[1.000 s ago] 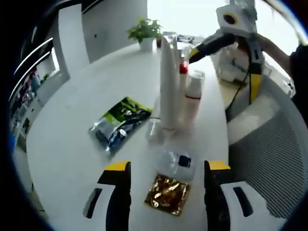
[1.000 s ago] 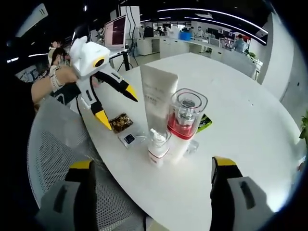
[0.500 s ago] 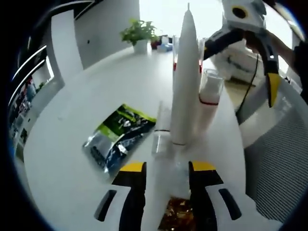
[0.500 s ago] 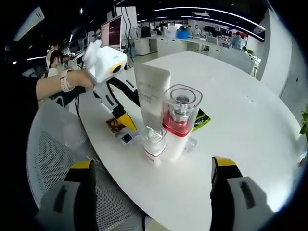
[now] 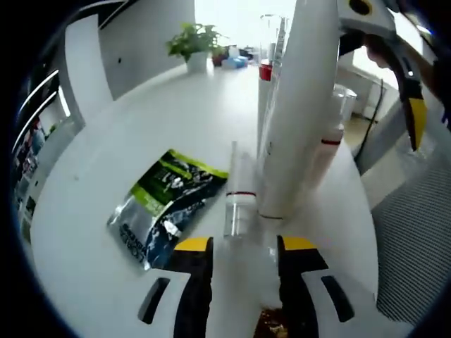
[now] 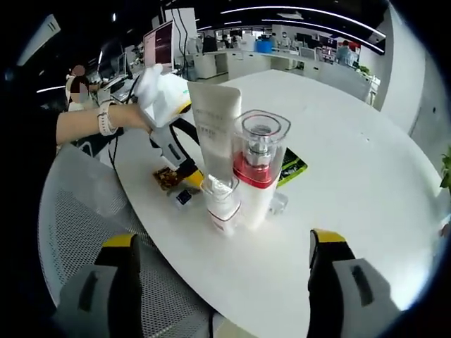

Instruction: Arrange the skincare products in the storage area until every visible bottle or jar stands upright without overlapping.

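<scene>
Yellow-tipped jaws of the left gripper (image 5: 236, 257) stand narrow, closed around a small clear bottle (image 5: 239, 243) lying near the desk's edge; whether they actually press it is hard to tell. A gold foil sachet (image 5: 268, 325) lies on the desk below the jaws. Just ahead, a tall white tube (image 5: 296, 113) stands upright, with a white pump bottle with a red band (image 5: 328, 141) and a clear-capped bottle with a red collar (image 5: 266, 77) standing close beside it. A green and black sachet (image 5: 162, 204) lies flat on the white desk (image 5: 141, 127) nearby. The right gripper (image 6: 222, 278) hangs off the desk's edge, jaws wide and empty, facing the same cluster.
</scene>
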Demonstrator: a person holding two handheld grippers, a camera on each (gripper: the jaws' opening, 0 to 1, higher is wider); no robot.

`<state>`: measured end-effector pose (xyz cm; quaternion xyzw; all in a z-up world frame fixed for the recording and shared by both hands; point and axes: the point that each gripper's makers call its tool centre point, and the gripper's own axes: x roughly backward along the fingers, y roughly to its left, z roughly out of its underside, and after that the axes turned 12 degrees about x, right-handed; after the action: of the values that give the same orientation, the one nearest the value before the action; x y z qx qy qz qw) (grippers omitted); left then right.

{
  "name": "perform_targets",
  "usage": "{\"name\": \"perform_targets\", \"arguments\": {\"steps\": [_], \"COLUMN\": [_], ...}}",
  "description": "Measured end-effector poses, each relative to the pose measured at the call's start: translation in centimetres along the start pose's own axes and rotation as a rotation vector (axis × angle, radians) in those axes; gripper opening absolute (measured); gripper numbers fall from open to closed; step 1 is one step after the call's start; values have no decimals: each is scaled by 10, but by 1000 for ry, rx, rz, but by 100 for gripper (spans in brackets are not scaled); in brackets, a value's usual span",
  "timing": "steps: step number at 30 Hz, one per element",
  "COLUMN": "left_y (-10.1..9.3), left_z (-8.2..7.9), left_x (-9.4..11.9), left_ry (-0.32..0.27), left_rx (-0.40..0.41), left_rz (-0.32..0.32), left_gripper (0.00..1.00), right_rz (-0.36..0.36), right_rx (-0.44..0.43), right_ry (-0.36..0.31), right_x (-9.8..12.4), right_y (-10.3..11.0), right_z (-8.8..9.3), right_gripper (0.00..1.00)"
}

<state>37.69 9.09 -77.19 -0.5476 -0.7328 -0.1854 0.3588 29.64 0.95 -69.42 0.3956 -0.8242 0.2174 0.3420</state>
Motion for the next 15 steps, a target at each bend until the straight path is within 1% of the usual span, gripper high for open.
{"name": "perform_targets", "arguments": {"steps": [5, 11, 15], "left_y": [0, 2, 3], "left_z": [-2, -2, -2], "left_x": [-7, -10, -12], "left_ry": [0, 6, 7], "left_rx": [-6, -21, -30], "left_rz": [12, 16, 24], "left_gripper": [28, 25, 21], "right_rz": [-7, -5, -9], "right_rx": [-6, -18, -24], "right_ry": [9, 8, 13], "right_x": [-1, -1, -1], "right_y": [1, -1, 0], "right_z": [3, 5, 8], "right_gripper": [100, 100, 100]}}
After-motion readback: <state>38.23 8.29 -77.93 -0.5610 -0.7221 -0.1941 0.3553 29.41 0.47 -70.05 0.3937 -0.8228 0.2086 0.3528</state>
